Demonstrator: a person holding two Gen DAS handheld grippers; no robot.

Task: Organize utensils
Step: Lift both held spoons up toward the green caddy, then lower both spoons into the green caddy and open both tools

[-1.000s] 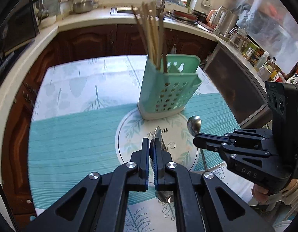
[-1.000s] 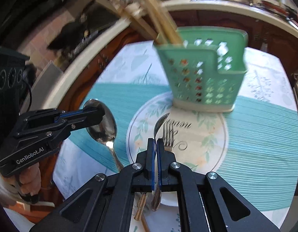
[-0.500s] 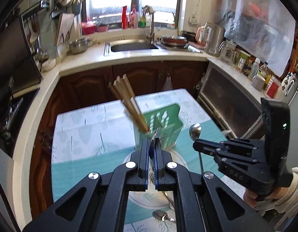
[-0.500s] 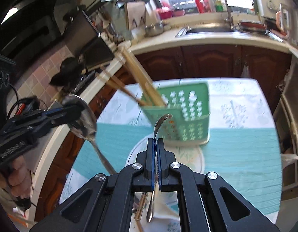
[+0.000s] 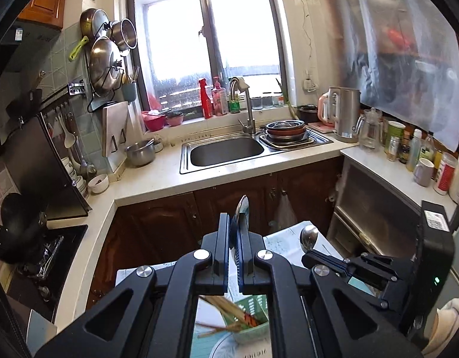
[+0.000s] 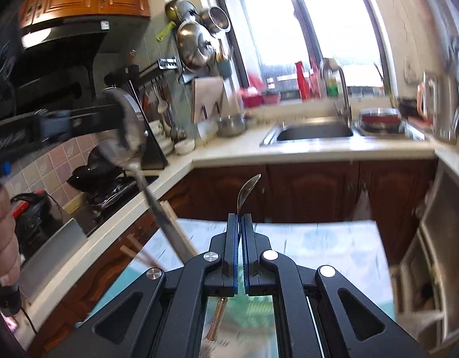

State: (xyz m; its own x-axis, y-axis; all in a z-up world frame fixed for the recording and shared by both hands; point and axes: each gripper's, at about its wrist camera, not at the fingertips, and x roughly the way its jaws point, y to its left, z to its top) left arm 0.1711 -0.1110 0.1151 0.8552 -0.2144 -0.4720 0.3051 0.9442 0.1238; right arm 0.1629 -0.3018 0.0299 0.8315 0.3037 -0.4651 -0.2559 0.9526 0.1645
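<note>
- While both tools hang high above it, the table point(image 6: 319, 238) shows only as a pale cloth strip across the lower middle of each view; most of it is cut off by the black frames.
- Holder point(image 5: 254, 320): a green perforated tub. It is glimpsed only through the window in the left tool's frame, at the bottom centre of the left view, so it lies below and behind the fingertips, not ahead of them. In the right view it is no more than a green blur in the same window.
- Left gripper point(image 5: 236, 223): clenched on the left spoon point(image 5: 242, 208). The bowl stands edge-on above the pads and the long axis runs along the fingers, with the handle hidden under the frame.
- Right gripper point(image 6: 240, 222): clamped on the right spoon point(image 6: 249, 186). The bowl tip curls up past the pads, and a coppery handle end shows in the window below.
- Judged from this, each spoon would have to be tipped nose-down and brought back over the holder. The left one seems to sit more squarely above it, though the distance cannot be told.
- Chopsticks point(image 5: 222, 307): these lean out of the holder towards the lower left and could foul a descending handle.
- Motion blur smears the right view, and the holder's compartments cannot be made out.
</note>
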